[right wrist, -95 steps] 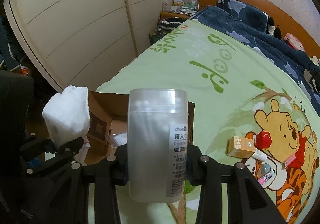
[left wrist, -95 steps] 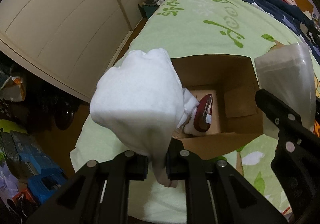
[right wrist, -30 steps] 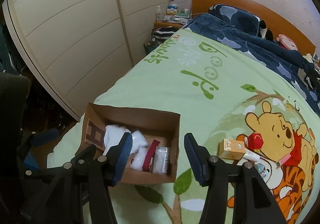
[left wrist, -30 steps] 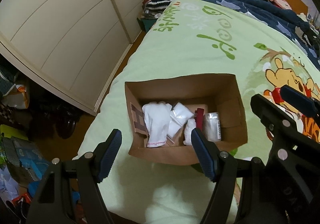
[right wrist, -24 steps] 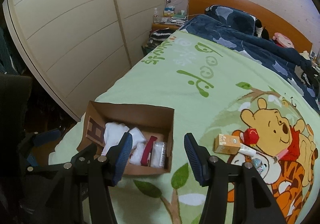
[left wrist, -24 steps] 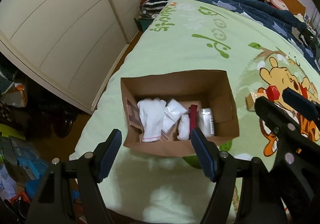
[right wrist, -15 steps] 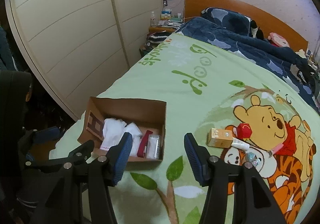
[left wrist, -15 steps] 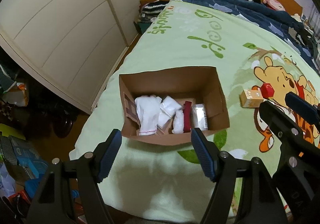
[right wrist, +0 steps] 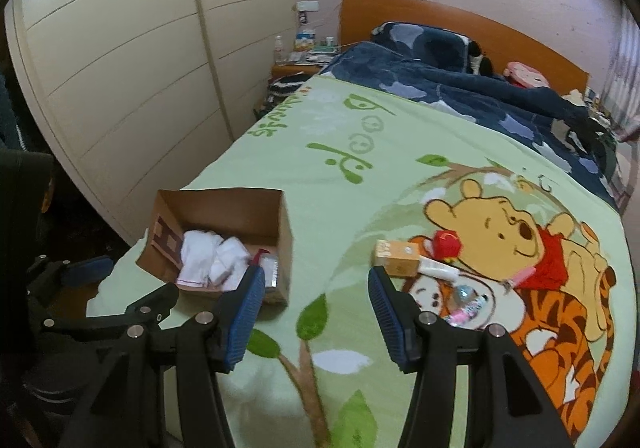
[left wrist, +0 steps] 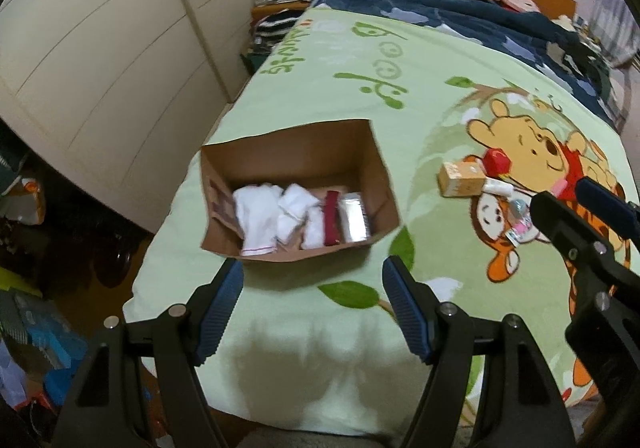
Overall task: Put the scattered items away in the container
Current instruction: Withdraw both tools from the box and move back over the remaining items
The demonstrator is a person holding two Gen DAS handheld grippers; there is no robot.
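Observation:
A brown cardboard box (left wrist: 288,156) (right wrist: 228,204) sits near the bed's corner, holding white cloths (left wrist: 260,216), a dark red item (left wrist: 332,216) and a clear plastic container (left wrist: 354,216). To its right, scattered on the blanket, lie an orange carton (right wrist: 396,257) (left wrist: 460,178), a red object (right wrist: 446,244), a white tube (right wrist: 438,270) and small wrapped pieces (right wrist: 466,298). My left gripper (left wrist: 312,306) hovers open and empty in front of the box. My right gripper (right wrist: 316,314) hangs open and empty between the box and the scattered items.
The green cartoon blanket (right wrist: 360,184) covers the bed, with a dark blue duvet (right wrist: 460,88) bunched at the headboard. Cream wardrobe doors (right wrist: 120,48) run along the left. A cluttered nightstand (right wrist: 300,56) stands at the back. Floor clutter (left wrist: 32,328) lies left of the bed.
Both grippers have drawn back and to the right, away from the box, which now looks smaller and further left. The scattered items have come into the left wrist view.

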